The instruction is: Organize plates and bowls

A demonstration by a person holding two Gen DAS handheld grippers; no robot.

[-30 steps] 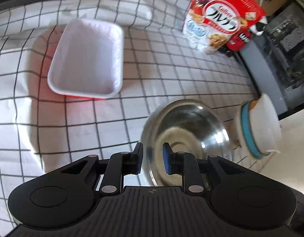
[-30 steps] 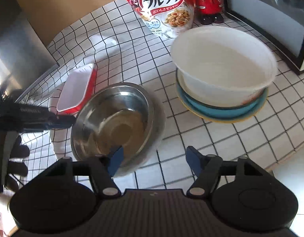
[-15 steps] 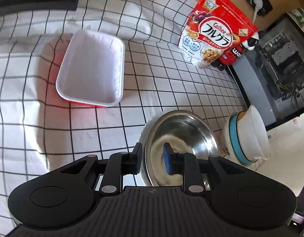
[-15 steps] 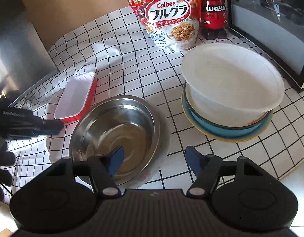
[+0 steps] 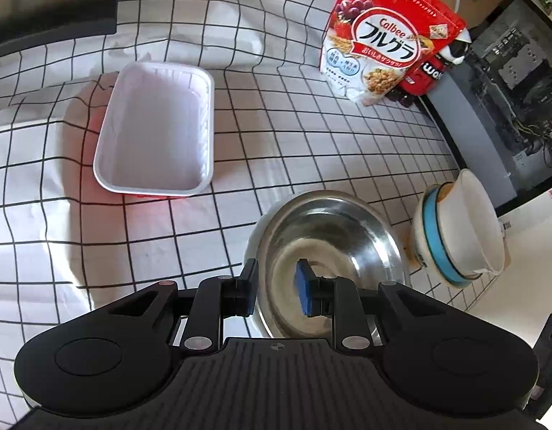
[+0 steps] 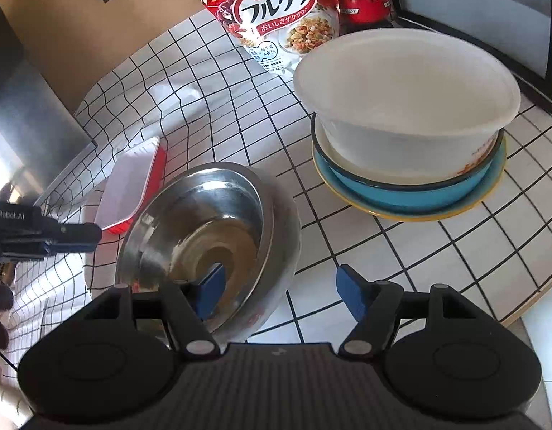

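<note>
Your right gripper [image 6: 281, 283] has closed in on the steel bowl [image 6: 204, 222] since a second ago. The bowl now fills the near view and sits more tilted, with its mouth tipped toward your left. The right fingers are spread wide, one blue pad inside the bowl and the other outside, above the checked cloth [image 5: 311, 150]; neither pad looks pressed to the wall.

Your left gripper [image 5: 276, 283] has pulled back. Its fingers keep a narrow gap and hold nothing. From its own camera they seem to straddle the rim, but the right view shows the tips just short of the bowl.

The steel bowl rests in a white bowl [image 5: 252, 240] whose edge barely shows. Expect it to be light, stiff and slick, so pinch the thin rim squarely or it will probably skate and ring against its neighbour.

Beyond it stands the stack: a white plastic bowl [image 6: 408, 107] in a blue bowl [image 6: 401, 193] on a yellow plate [image 6: 419, 215]. A red tray [image 5: 154, 132] lies well apart to the left.

The near rim hides under your gripper bodies. You cannot tell how deep the white bowl is.
</note>
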